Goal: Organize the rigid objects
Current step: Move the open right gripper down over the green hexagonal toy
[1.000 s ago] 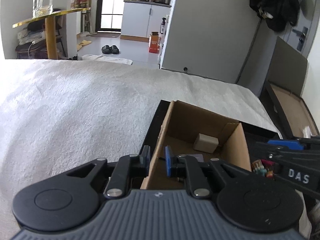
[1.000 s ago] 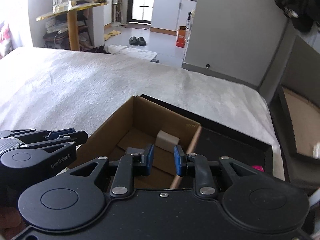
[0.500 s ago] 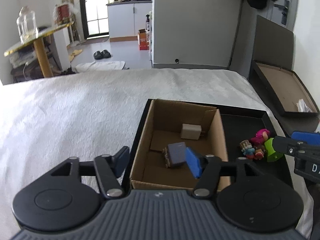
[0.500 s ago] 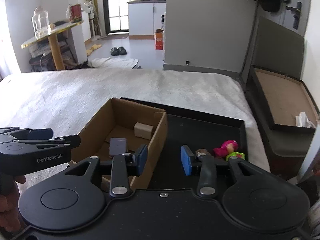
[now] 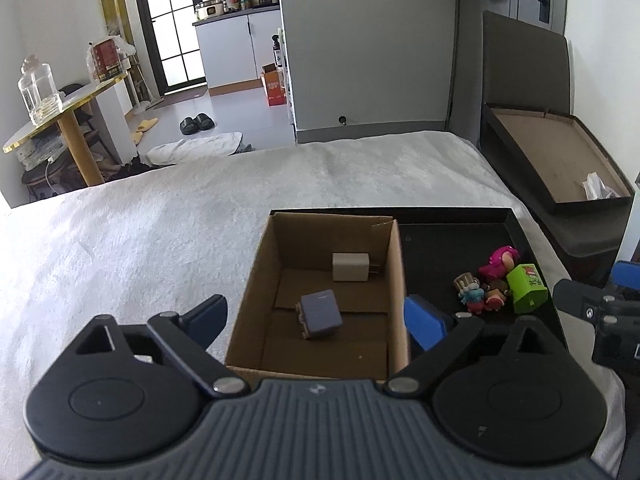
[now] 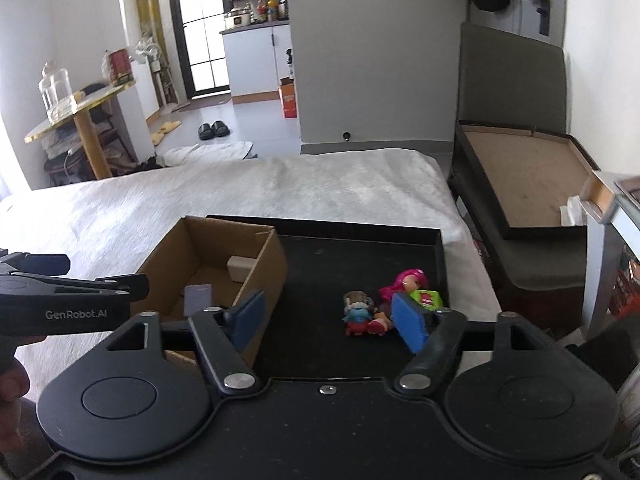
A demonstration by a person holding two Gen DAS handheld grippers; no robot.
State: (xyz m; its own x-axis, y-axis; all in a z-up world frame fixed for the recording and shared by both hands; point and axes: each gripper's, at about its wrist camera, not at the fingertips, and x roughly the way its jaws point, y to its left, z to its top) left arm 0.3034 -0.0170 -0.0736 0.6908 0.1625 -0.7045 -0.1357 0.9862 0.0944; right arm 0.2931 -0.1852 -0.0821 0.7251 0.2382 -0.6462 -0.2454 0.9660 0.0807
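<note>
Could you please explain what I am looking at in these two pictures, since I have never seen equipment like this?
There is no robot here: a person holds a hand-held gripper in each hand, and each gripper carries a wide-angle camera looking forward along its two fingers. One picture comes from the left gripper, the other from the right gripper; the black shapes at the bottom of each are the tool itself. Both have blue pads, both sets of jaws are opening, and nothing is between them, so nothing is held.

On the white bedcover lies a black tray. Inside it stands a cardboard box containing a beige charger and a purple-grey charger. Beside the box, on the tray, sits a cluster of small toy figures and a green block.
</note>
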